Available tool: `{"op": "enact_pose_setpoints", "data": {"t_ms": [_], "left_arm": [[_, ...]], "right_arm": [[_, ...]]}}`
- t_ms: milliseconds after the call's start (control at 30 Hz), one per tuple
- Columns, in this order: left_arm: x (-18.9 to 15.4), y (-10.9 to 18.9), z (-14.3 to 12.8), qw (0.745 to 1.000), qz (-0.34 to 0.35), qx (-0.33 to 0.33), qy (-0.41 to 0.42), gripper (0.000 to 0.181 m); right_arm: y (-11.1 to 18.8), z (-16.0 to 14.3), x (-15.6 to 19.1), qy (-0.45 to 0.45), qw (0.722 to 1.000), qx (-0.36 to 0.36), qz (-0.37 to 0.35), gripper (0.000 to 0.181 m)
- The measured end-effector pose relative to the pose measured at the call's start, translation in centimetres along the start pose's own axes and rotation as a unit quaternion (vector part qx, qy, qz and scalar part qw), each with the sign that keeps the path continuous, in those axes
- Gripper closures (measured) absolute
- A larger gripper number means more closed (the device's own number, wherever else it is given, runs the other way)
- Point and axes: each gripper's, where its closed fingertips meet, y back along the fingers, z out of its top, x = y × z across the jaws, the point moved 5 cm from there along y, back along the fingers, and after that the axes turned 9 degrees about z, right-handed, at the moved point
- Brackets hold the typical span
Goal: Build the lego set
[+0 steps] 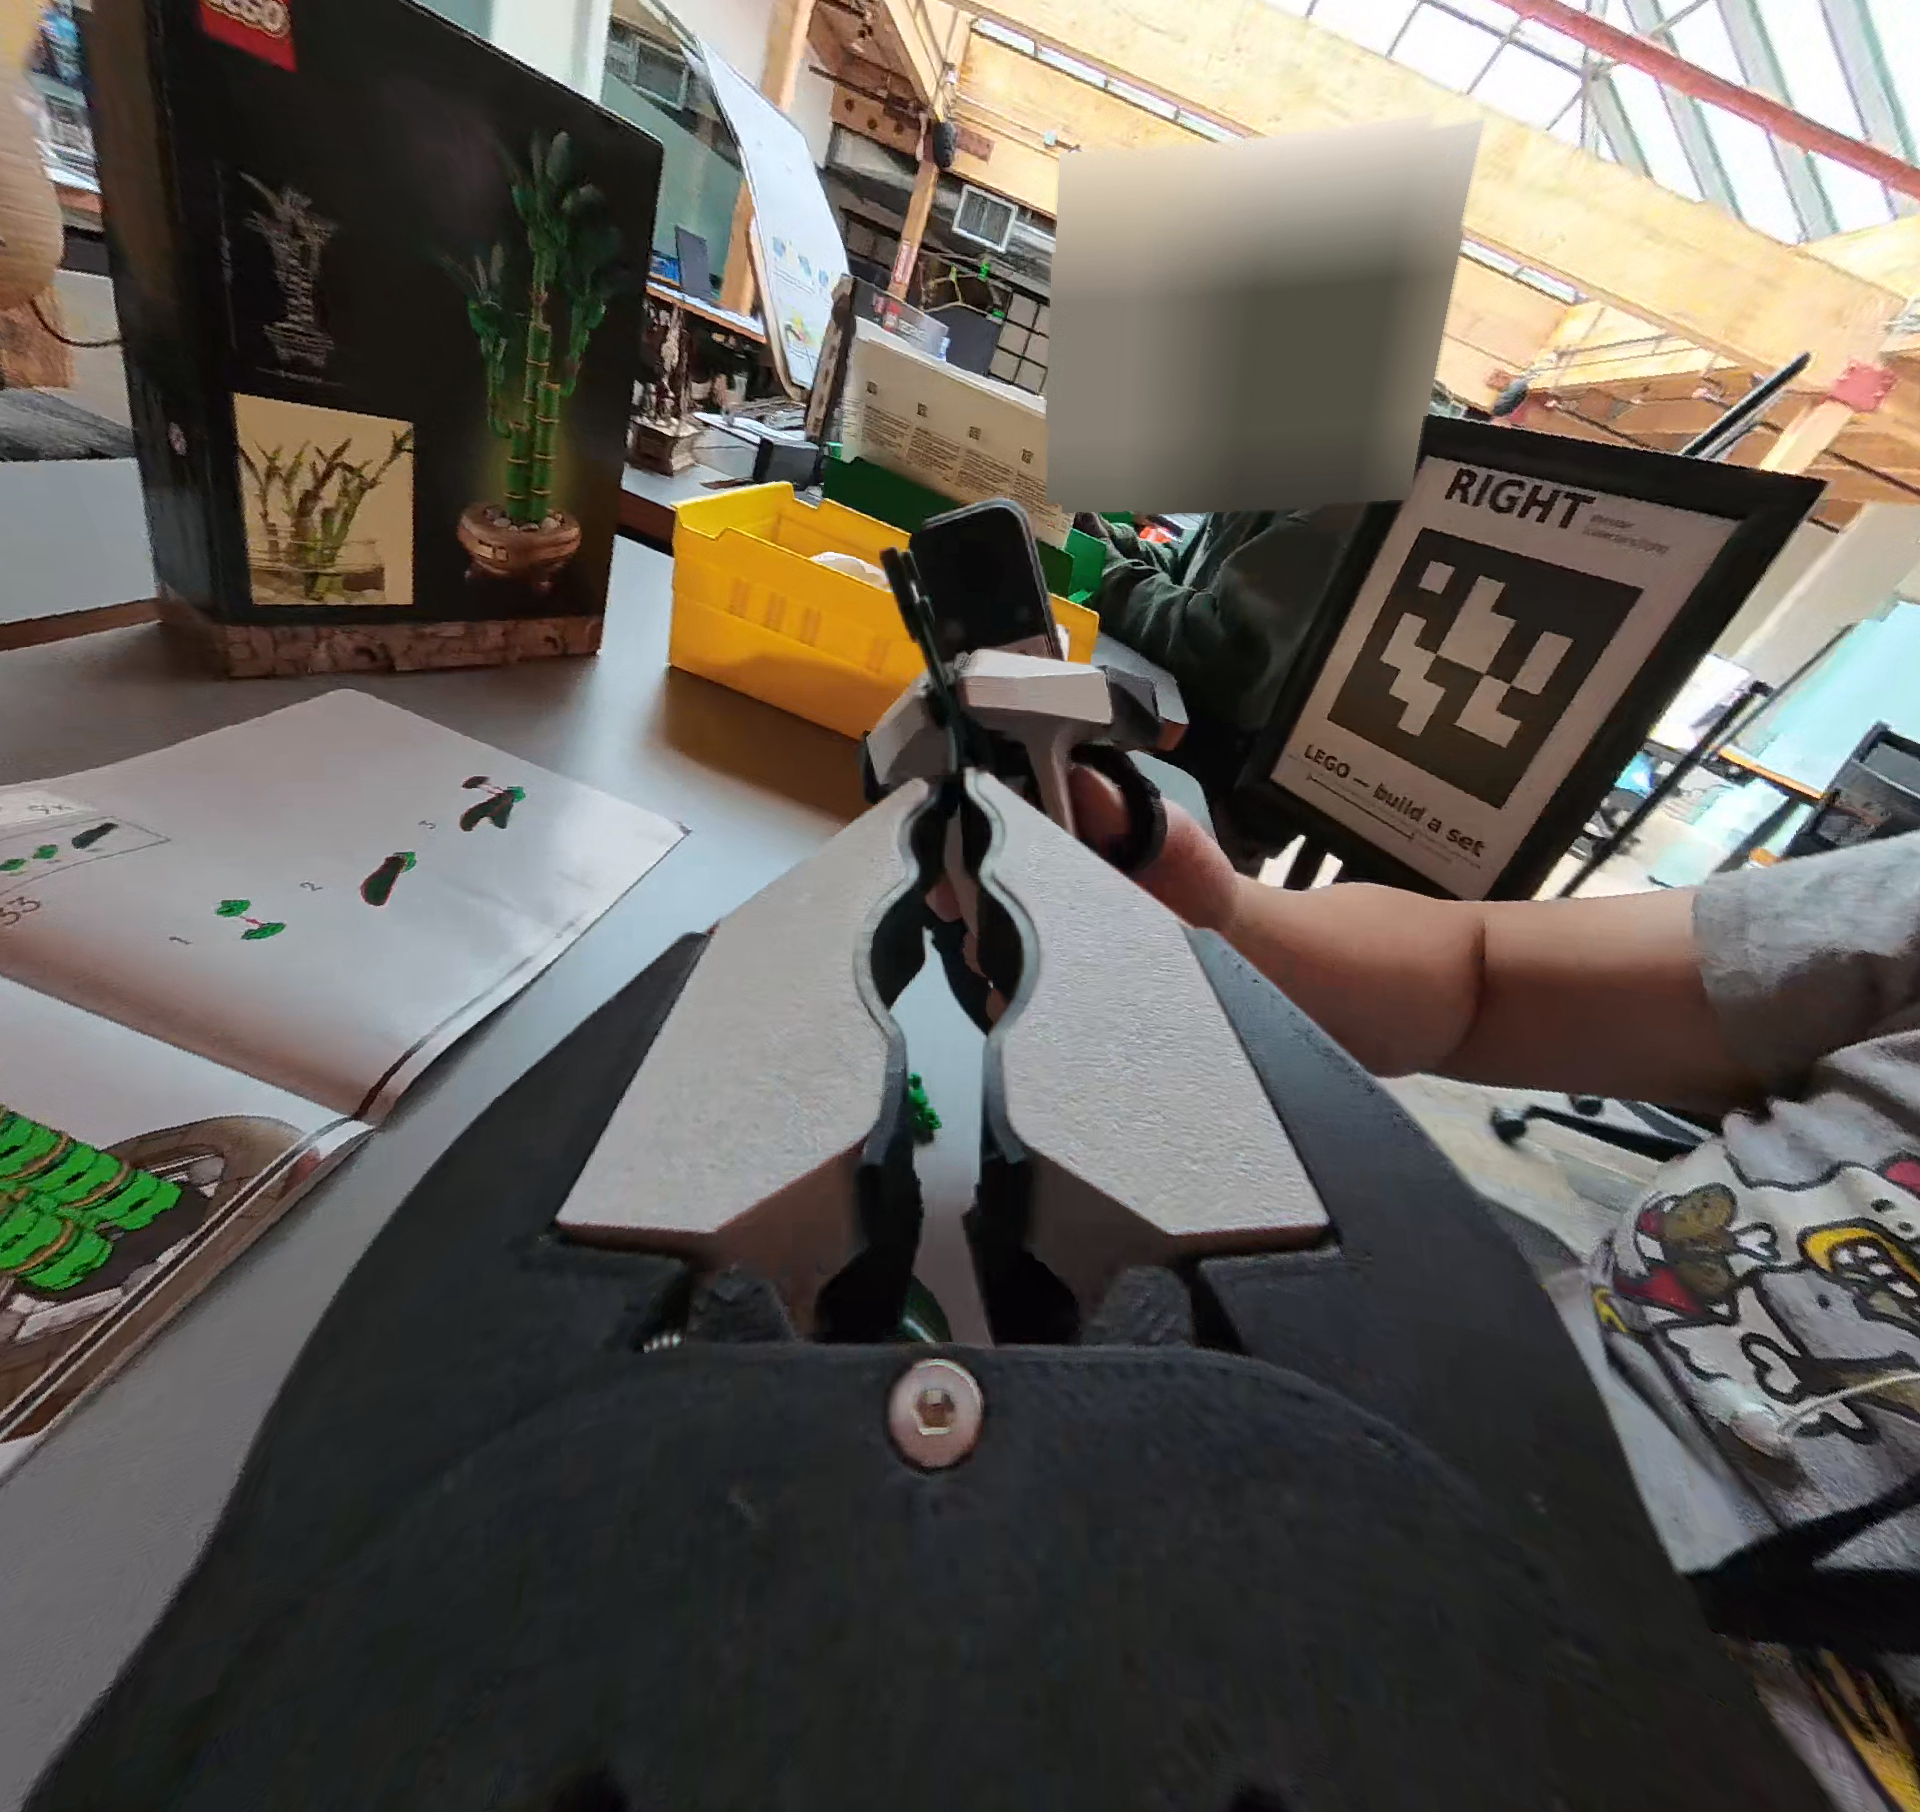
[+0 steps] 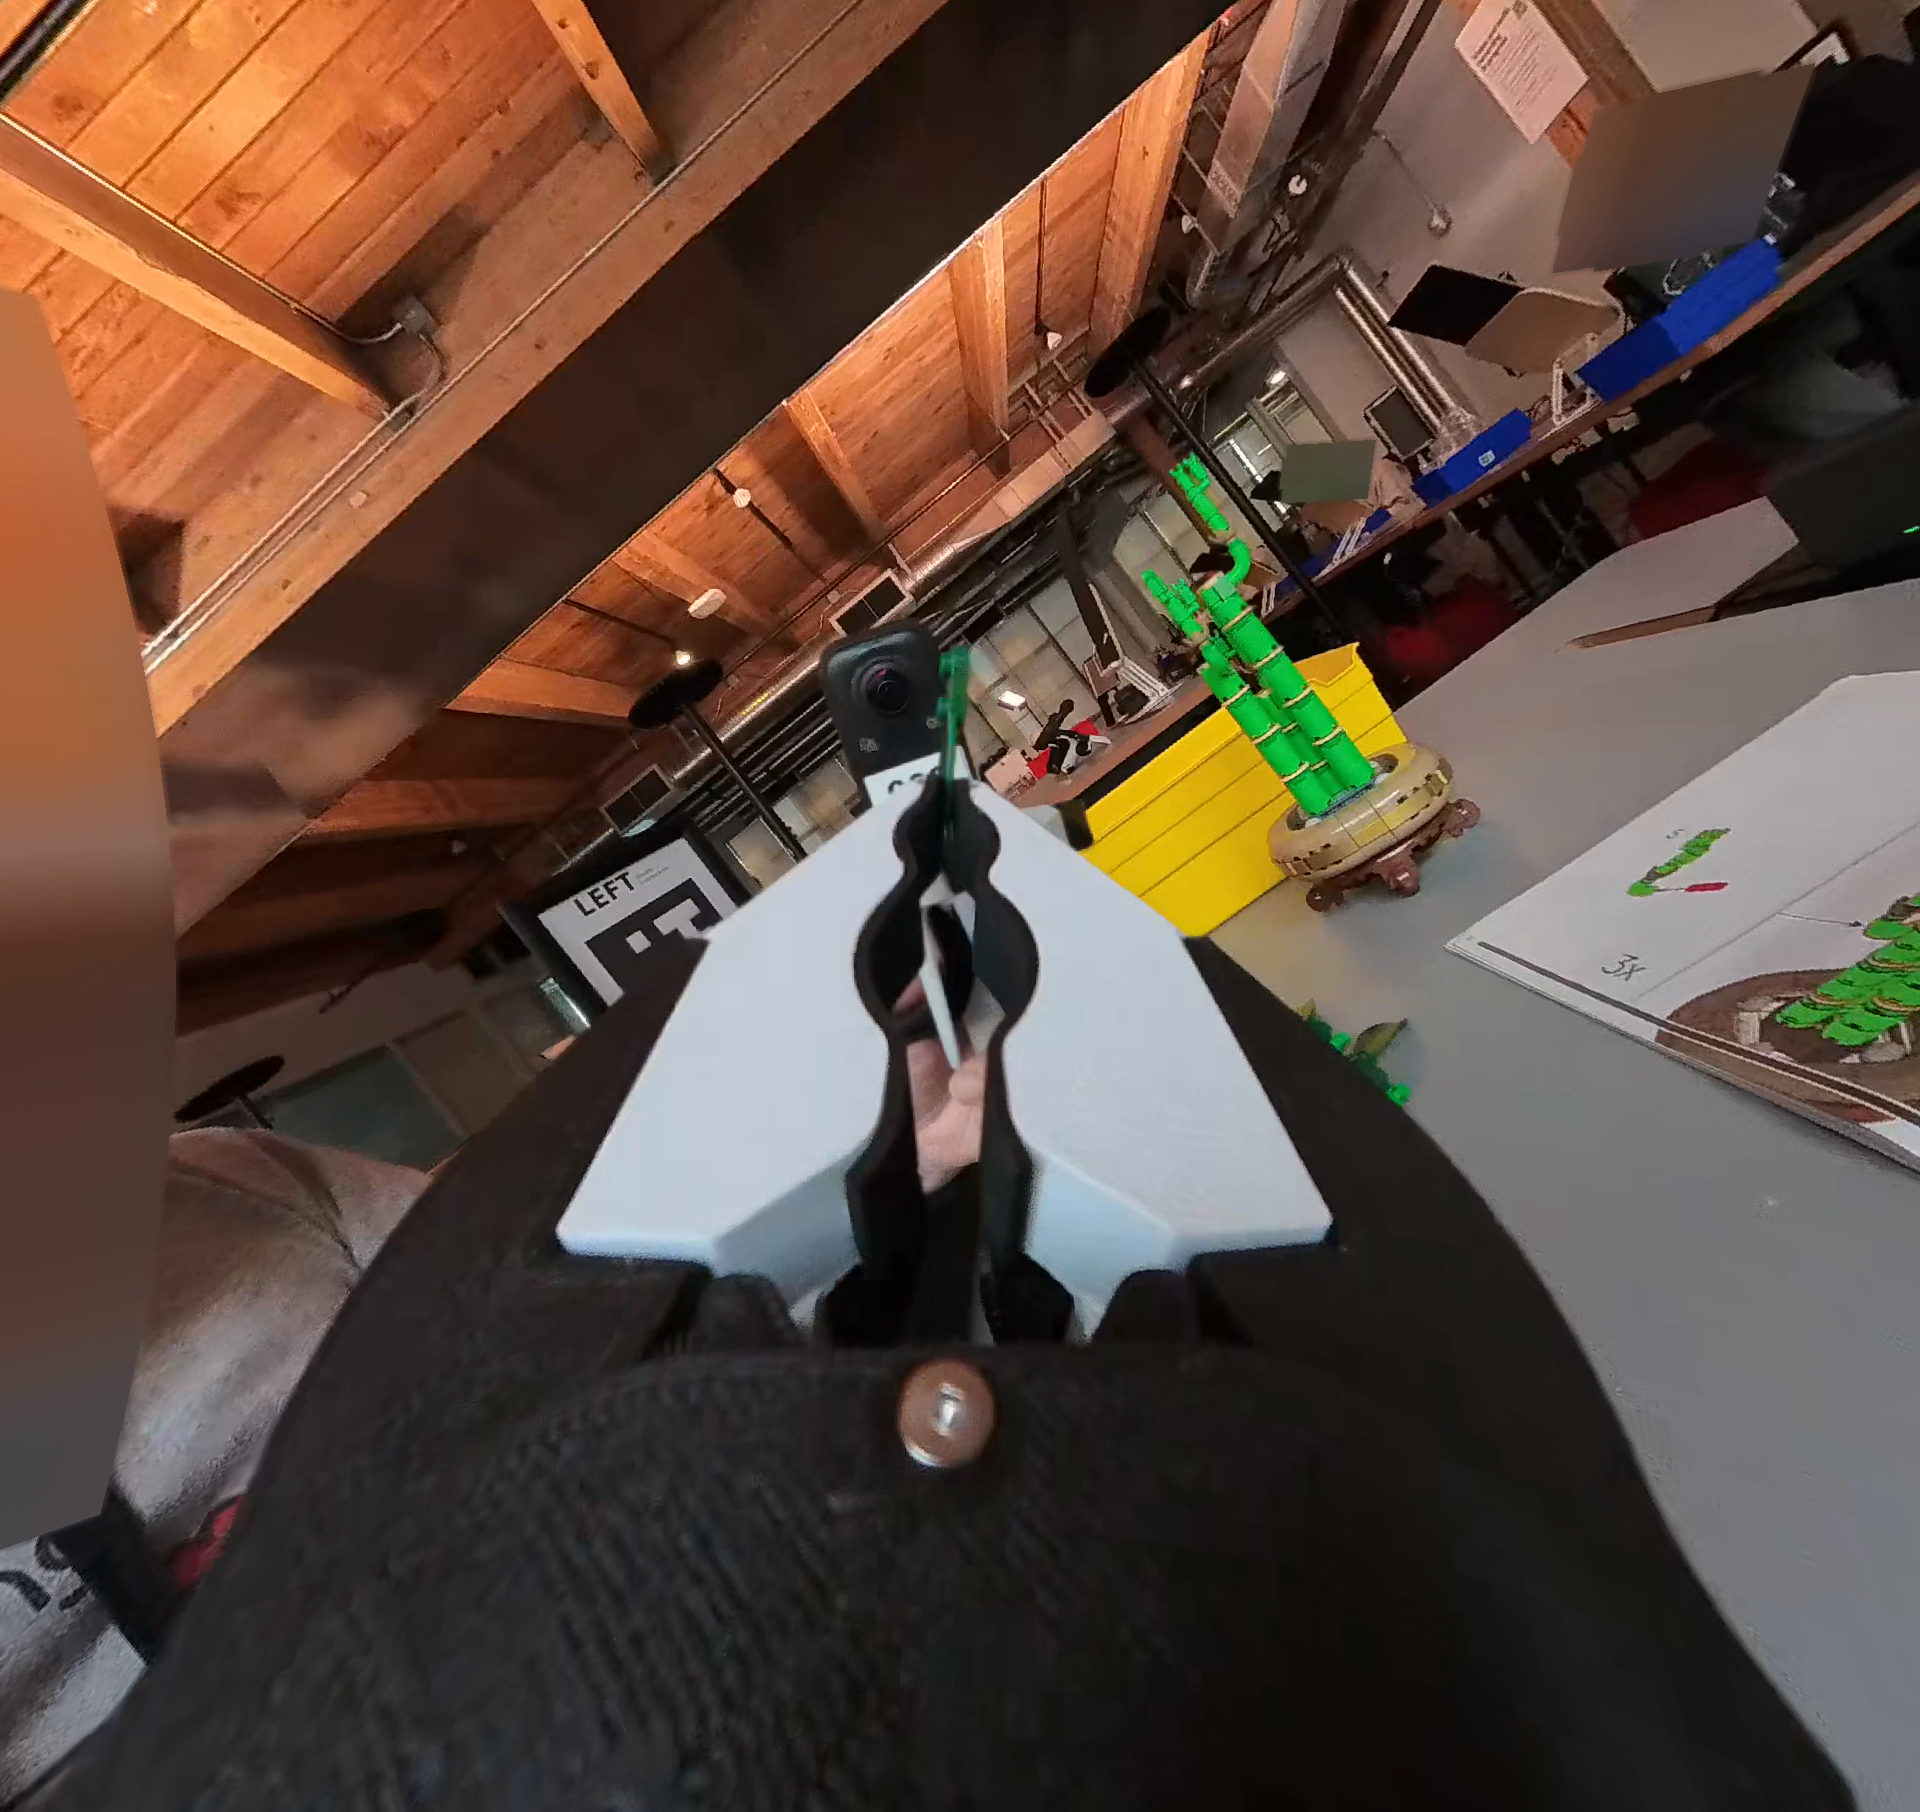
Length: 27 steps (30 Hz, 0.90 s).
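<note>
Both grippers meet tip to tip above the grey bench point(image 2: 1558, 1243). The left gripper point(image 1: 951, 806) and right gripper point(image 2: 948, 806) each have fingers pinched narrow on a thin dark-green plastic leaf piece point(image 2: 951, 713), apparently to press parts together. The green bamboo model point(image 2: 1278, 713) stands well beyond the right fingers.

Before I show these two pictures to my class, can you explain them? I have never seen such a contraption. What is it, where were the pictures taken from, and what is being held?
A person holds two hand-operated grippers, each carrying a camera that looks along its fingers. The left gripper and right gripper meet tip to tip above the table, both pinching a thin green leaf piece. On the table lie an open instruction booklet, the set's box, a yellow bin and the half-built bamboo model.
</note>
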Motion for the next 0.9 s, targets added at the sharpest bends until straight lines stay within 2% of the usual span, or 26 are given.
{"op": "enact_pose_setpoints", "data": {"t_ms": [133, 233, 300, 400, 433, 533, 600, 800, 900], "left_arm": [[-0.4, 0.5, 0.0, 0.998, -0.046, 0.024, 0.034, 0.181], [-1.1, 1.1, 0.0, 0.987, -0.117, 0.057, 0.095, 0.181], [-1.4, 1.4, -0.3, 0.971, -0.164, 0.088, 0.151, 0.181], [-1.7, 1.5, -1.8, 0.941, -0.214, 0.157, 0.212, 0.181], [-1.8, 1.4, -2.2, 0.934, -0.224, 0.172, 0.219, 0.181], [-2.5, 1.0, -3.2, 0.922, -0.246, 0.202, 0.221, 0.181], [-3.2, 1.0, -3.4, 0.915, -0.270, 0.209, 0.217, 0.181], [-5.1, 1.2, -2.8, 0.897, -0.336, 0.193, 0.213, 0.181], [-5.6, 1.3, -2.5, 0.887, -0.364, 0.181, 0.219, 0.181]], "right_arm": [[0.0, 0.1, 0.3, 0.004, 0.999, 0.042, 0.019, 0.177], [0.9, 1.5, 0.4, 0.073, 0.993, 0.088, 0.009, 0.153], [1.9, 1.7, 0.5, 0.173, 0.971, 0.165, -0.005, 0.145], [3.3, 0.5, 1.0, 0.314, 0.910, 0.272, -0.001, 0.142], [3.4, -0.1, 1.5, 0.318, 0.904, 0.284, 0.022, 0.142], [2.9, -1.4, 2.2, 0.248, 0.922, 0.287, 0.079, 0.142], [2.5, -2.1, 2.9, 0.206, 0.928, 0.288, 0.120, 0.153], [1.6, -2.5, 5.1, 0.151, 0.935, 0.250, 0.204, 0.170], [1.2, -2.3, 6.0, 0.133, 0.938, 0.225, 0.227, 0.164]]}}
